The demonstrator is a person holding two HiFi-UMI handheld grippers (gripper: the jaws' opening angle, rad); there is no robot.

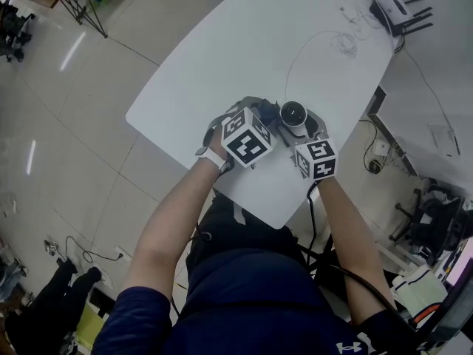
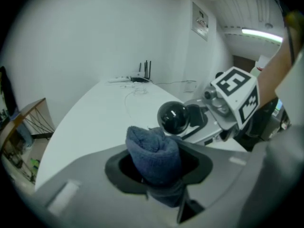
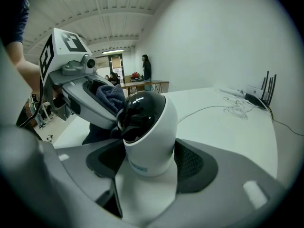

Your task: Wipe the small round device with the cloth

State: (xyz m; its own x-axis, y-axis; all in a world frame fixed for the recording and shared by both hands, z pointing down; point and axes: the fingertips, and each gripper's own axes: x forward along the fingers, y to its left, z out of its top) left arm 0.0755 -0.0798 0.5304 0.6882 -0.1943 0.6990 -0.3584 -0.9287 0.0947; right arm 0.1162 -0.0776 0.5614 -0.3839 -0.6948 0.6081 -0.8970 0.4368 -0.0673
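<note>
The small round device (image 1: 293, 115), a white body with a glossy black dome, is near the table's front edge. My right gripper (image 3: 149, 151) is shut on its white body (image 3: 151, 139), a dark pad on each side. My left gripper (image 2: 156, 161) is shut on a bunched dark blue cloth (image 2: 152, 151). The cloth's top sits just below and left of the black dome (image 2: 173, 117), close to touching it. In the right gripper view the left gripper (image 3: 78, 91) comes in from the left, its cloth (image 3: 110, 95) right behind the dome. From the head view both grippers (image 1: 260, 120) (image 1: 301, 130) meet at the device.
The white table (image 1: 244, 43) is bare in its middle. At its far end lie a router with antennas (image 1: 392, 7) and a loose white cable (image 1: 336, 43). The table's front edge (image 1: 222, 191) is just under my hands. An office chair (image 1: 436, 220) stands at the right.
</note>
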